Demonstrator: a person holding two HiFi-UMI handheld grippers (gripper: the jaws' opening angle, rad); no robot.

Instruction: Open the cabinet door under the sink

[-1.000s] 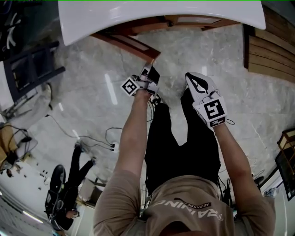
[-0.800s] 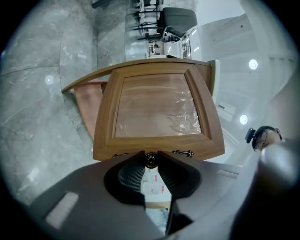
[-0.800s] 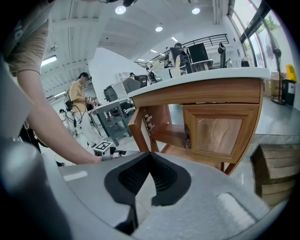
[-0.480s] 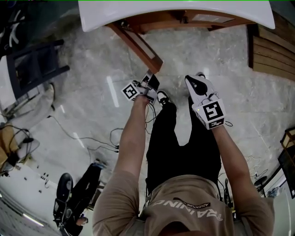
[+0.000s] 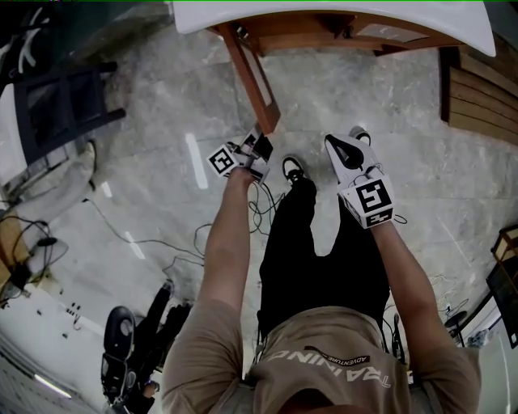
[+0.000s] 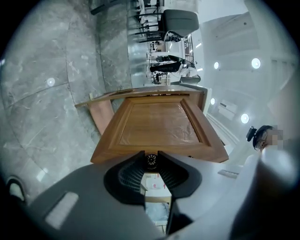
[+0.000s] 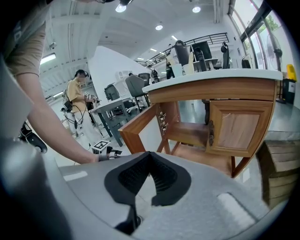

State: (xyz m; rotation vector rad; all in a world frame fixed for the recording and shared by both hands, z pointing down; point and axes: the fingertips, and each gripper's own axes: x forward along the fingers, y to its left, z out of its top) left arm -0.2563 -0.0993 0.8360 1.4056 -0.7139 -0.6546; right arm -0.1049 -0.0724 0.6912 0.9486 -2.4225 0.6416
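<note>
Left claw pinching the door knob, door standing wide open

The left claw [image 6: 151, 156] is clamping the small round knob [image 6: 151, 161] on the free edge of the cabinet door [image 6: 157, 124]. This glossy brown framed panel is jutting from under the sink [image 5: 324, 20] toward the person, hinges lying beyond the claw. The right claw [image 7: 149, 154] is hanging nearby, tips together, gripping nothing.

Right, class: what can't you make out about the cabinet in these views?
Sink basin: head view, cut off at the top edge past the countertop.
Knob: head view, hidden behind the left gripper.
Cabinet inside: left gripper view, blocked by the door.
</note>
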